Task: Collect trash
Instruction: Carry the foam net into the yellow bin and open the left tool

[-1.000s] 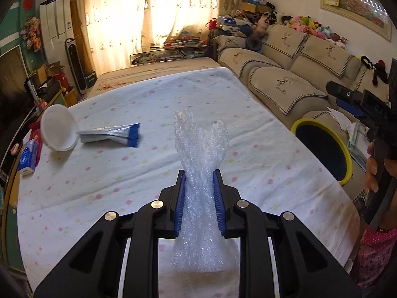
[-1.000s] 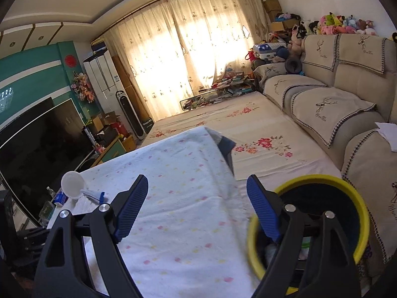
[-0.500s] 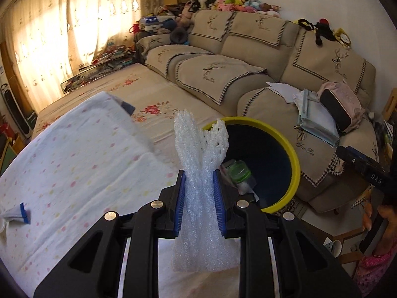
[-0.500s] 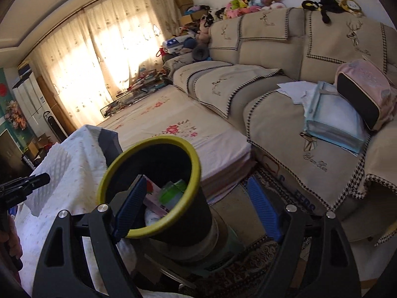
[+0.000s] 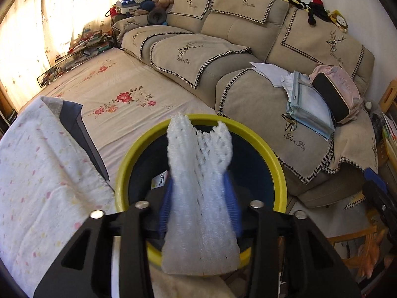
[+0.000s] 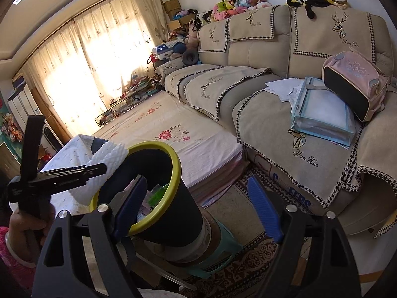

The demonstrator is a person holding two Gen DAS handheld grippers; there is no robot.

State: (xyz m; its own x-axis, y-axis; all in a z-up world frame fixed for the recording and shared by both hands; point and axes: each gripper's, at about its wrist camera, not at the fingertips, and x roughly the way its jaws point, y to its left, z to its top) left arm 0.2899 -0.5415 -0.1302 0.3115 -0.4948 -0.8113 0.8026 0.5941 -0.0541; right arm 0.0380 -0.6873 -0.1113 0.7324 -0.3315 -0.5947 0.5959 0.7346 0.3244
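Gripping foam net [image 5: 201,193] | left tool [image 5: 199,208] | seemingly over bin [image 5: 278,173]

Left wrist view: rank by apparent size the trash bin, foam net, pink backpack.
1. trash bin, its yellow rim spans the middle of the frame.
2. foam net, held in the left gripper; it sits right at the lens, so its size is inflated.
3. pink backpack on the sofa, farther off.

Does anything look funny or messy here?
Yes. Loose papers lie scattered on the sofa seat beside a pink backpack, and the yellow-rimmed trash bin stands tilted in the right wrist view. The foam net hangs squashed in the left gripper.
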